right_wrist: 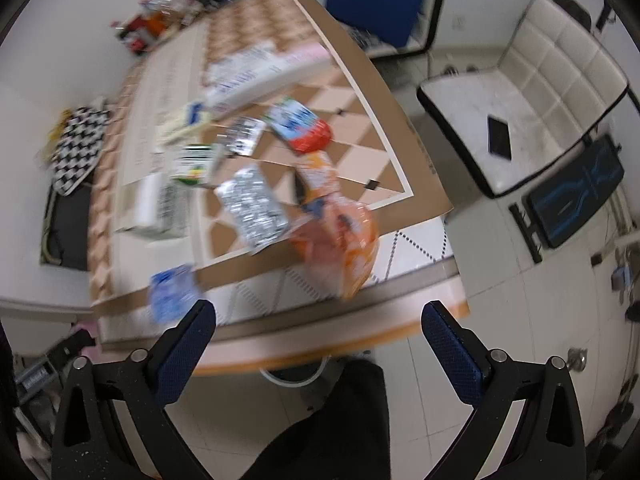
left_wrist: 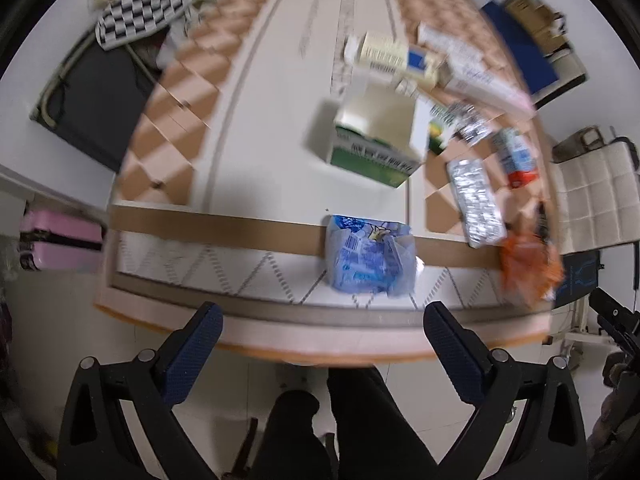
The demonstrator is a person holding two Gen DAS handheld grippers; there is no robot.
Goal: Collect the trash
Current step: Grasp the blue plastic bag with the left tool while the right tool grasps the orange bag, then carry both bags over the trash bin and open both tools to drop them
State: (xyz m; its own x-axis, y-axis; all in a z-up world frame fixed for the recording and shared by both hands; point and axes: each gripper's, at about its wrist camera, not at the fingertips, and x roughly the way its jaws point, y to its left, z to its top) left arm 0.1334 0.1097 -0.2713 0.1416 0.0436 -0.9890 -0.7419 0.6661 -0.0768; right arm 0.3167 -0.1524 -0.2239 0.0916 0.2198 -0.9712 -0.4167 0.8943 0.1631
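Trash lies on the table (left_wrist: 260, 140). A blue plastic wrapper (left_wrist: 368, 256) sits near the front edge, just beyond my left gripper (left_wrist: 323, 316), which is open and empty, held off the table's front edge. A green-and-white box (left_wrist: 372, 148), a silver blister pack (left_wrist: 474, 200), an orange wrapper (left_wrist: 528, 268) and a red-and-blue packet (left_wrist: 516, 156) lie to the right. My right gripper (right_wrist: 319, 316) is open and empty, in front of the orange wrapper (right_wrist: 340, 236). The silver blister pack (right_wrist: 252, 204), red-and-blue packet (right_wrist: 304, 124) and blue wrapper (right_wrist: 172, 292) show there too.
Long white cartons (left_wrist: 404, 60) lie farther back on the table. A white padded chair (right_wrist: 528, 92) with a black phone (right_wrist: 499, 136) stands to the right. A checkered cloth (left_wrist: 148, 4) and a dark case (left_wrist: 100, 100) lie at the left, and a pink suitcase (left_wrist: 60, 240) stands below.
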